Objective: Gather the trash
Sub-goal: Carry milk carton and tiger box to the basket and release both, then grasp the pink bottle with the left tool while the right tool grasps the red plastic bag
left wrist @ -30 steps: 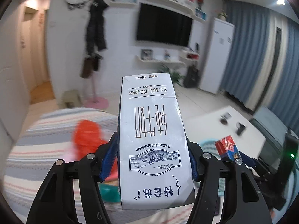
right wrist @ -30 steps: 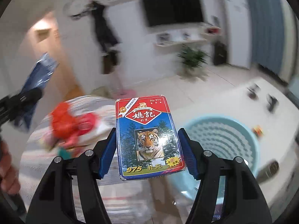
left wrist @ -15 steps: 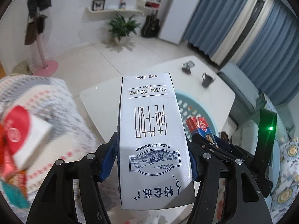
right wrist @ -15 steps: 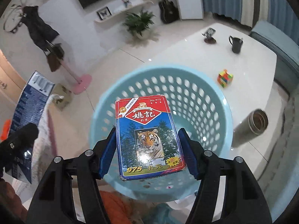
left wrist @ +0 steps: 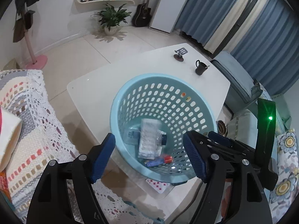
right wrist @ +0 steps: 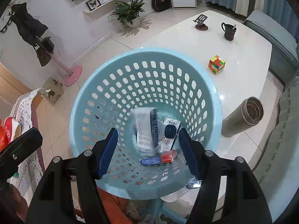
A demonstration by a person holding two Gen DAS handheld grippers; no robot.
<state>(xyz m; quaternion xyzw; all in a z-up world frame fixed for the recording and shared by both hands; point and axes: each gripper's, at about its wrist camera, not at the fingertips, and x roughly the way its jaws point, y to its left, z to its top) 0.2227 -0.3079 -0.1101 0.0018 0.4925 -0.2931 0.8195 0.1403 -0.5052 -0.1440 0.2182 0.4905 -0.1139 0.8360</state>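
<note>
Now that both loads have dropped, each hand-held gripper hangs spread and empty over the light-blue basket [right wrist: 209, 100]. A second ago the left hand-held gripper [left wrist: 149, 156] pinched a white milk carton [right wrist: 144, 130], and its jaws have just been opening, with nothing between them now. That carton lies on the basket floor at the centre, beside a second carton [right wrist: 169, 132] at about 3 o'clock from it. The right hand-held gripper [right wrist: 147, 151] held the blue tiger card box [right wrist: 158, 159] a second ago; now the box lies flat at 6 o'clock on the basket floor, below the cartons, clear of the blue pads.

The basket stands on the white worktop [right wrist: 243, 43], near the edge closest to the person. Around it the worktop carries a colour cube [right wrist: 217, 64] at 2 o'clock, a dark mug [right wrist: 229, 30] further out, and a steel flask [right wrist: 243, 119] at 3 o'clock. These look like belongings rather than rubbish, though that is a judgement.

Red and white wrappers [right wrist: 8, 132] lie on the crocheted cover at 9 o'clock, so collecting likely goes on there.
</note>
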